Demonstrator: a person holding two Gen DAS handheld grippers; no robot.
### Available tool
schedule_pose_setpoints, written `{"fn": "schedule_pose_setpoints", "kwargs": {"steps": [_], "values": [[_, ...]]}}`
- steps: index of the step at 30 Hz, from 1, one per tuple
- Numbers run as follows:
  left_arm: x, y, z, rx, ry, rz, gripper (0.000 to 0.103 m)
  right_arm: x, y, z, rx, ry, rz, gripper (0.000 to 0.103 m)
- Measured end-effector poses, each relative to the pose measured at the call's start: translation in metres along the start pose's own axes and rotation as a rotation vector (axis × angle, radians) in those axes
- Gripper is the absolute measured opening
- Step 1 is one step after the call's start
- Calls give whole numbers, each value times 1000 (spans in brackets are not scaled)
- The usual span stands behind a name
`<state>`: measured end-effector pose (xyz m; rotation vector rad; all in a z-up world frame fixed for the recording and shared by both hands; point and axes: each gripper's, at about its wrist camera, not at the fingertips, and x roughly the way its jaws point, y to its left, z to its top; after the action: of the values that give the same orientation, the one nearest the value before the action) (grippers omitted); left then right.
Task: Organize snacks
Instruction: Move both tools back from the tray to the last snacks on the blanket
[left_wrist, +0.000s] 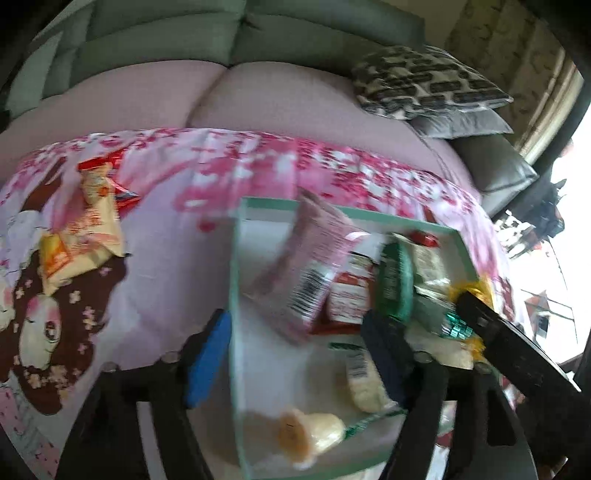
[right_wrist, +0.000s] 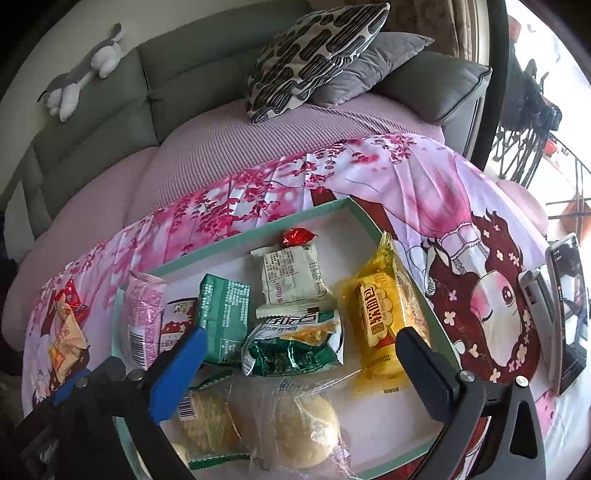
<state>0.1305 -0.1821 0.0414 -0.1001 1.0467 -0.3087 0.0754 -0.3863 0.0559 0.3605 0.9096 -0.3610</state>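
Grey-green upholstery covers the sofa (right_wrist: 192, 74) at the back, its seat under a mauve cover, with a black-and-white patterned cushion (right_wrist: 314, 59) leaning on a plain grey one (right_wrist: 373, 66) and a grey-and-white plush toy (right_wrist: 85, 70) lying along the backrest. In front of it a pink blossom-print cloth (right_wrist: 424, 184) with a cartoon girl is spread out, and on that cloth sits a shallow mint-edged box (right_wrist: 258, 230) with a white floor.

Most of the snacks lie inside the box: a yellow cake packet (right_wrist: 380, 321) against its right wall, a bun in clear wrap (right_wrist: 295, 432) and a cracker pack (right_wrist: 207, 424) near the front, a green-and-white torn bag (right_wrist: 295, 347) in the middle, a green packet (right_wrist: 223, 317), a white packet (right_wrist: 291, 277), a pink packet (right_wrist: 144, 317) near the left wall, and a small red sweet (right_wrist: 297, 236) toward the back. A cream-and-orange packet (left_wrist: 88, 229) lies outside the box on the cloth, well to the left, with a red wrapper (left_wrist: 118, 181) touching it. A phone on a stand (right_wrist: 567, 306) rests at the cloth's right edge.

Left tool (left_wrist: 295, 354) hovers over the box's left side, jaws apart and empty, in a blurred view. Right tool (right_wrist: 299, 373) stands wide open above the middle of the box, gripping nothing.
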Motion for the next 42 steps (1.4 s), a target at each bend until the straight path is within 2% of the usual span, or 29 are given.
{"fn": "schedule_pose_setpoints", "kwargs": {"steps": [6, 8, 11, 14, 34, 42], "values": [[1, 22, 4, -53, -46, 98, 91, 1, 2, -2, 17, 26, 13, 103], [-1, 26, 5, -52, -83, 154, 93, 1, 6, -2, 5, 31, 11, 103], [-4, 33, 6, -62, -130, 222, 102, -1, 14, -3, -21, 31, 17, 103], [-5, 41, 9, -86, -150, 242, 102, -4, 23, -3, -43, 27, 31, 103], [-16, 81, 11, -129, -159, 319, 102, -1, 71, -14, -116, 43, 63, 103], [-33, 126, 11, -172, -179, 428, 102, 3, 120, -27, -190, 53, 119, 103]]}}
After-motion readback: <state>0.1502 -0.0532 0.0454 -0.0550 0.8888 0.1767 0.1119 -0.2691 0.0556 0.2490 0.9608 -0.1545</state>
